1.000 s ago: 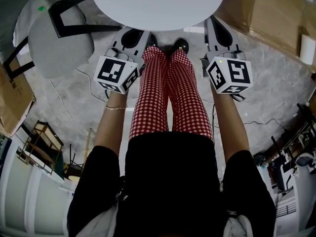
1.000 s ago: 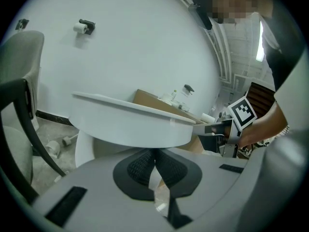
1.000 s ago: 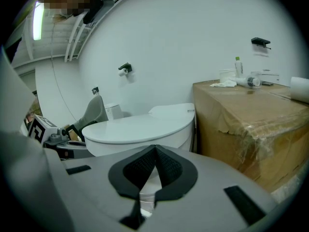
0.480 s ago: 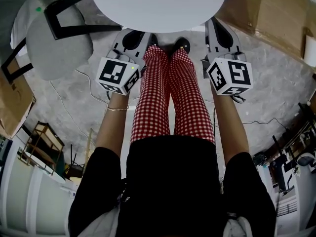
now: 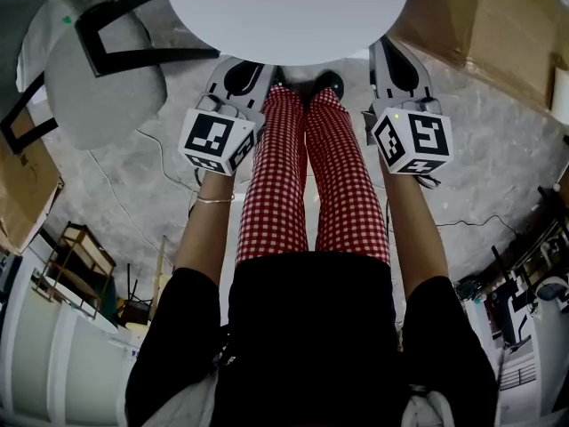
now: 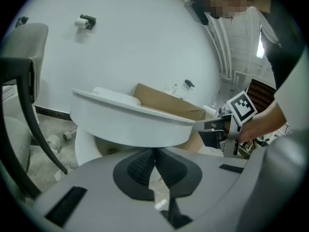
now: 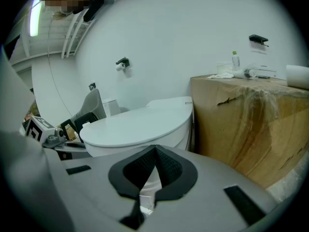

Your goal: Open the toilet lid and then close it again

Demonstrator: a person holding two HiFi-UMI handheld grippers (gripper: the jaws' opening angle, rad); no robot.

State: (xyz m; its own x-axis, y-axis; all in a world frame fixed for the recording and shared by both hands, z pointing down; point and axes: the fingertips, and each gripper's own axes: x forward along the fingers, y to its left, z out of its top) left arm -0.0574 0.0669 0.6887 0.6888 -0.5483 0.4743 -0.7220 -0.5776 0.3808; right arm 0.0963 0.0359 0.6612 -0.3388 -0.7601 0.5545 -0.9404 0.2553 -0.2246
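Left gripper (image 6: 155,152): jaws shut tip to tip with nothing between them, held low near the front left of the toilet lid (image 6: 130,120), which lies closed on the bowl. Right gripper (image 7: 155,150): jaws likewise together and empty, near the lid's front right, with a cardboard box (image 7: 251,124) to its right. Both forearms reach forward beside the red-checked trousers (image 5: 307,176).

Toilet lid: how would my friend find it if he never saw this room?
Find the white wall. In front of it the toilet stands between a grey chair and a brown cardboard box. The toilet lid is the flat, shut oval on top, white where its neighbours are grey or brown.
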